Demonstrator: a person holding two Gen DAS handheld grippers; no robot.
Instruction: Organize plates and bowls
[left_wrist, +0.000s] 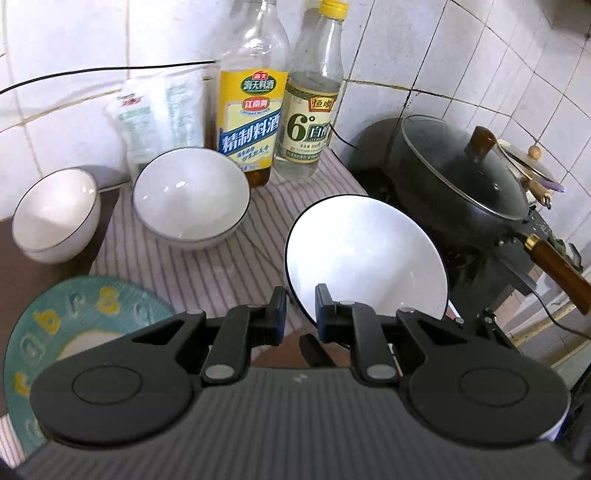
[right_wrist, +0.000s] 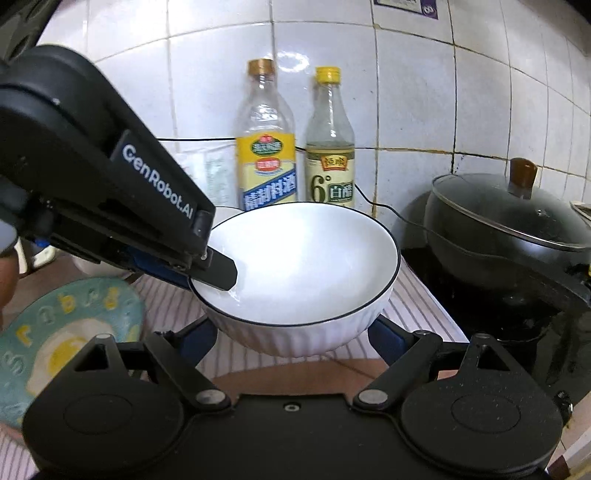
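Left tongs pinch one white bowl's rim; right tongs gape wide around it. Two more bowls and two bottles stand on the bench.

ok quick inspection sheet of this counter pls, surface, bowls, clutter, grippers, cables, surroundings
surface: striped cloth with round teal mat
job's things: lifted bowl off the cloth; two bowls resting
clutter: cooking wine bottle, vinegar bottle, plastic packets
grippers: left gripper pinches the lifted bowl's rim; right gripper open, fingers either side of it
cables: black cable along the wall
surroundings: tiled wall, lidded wok on stove
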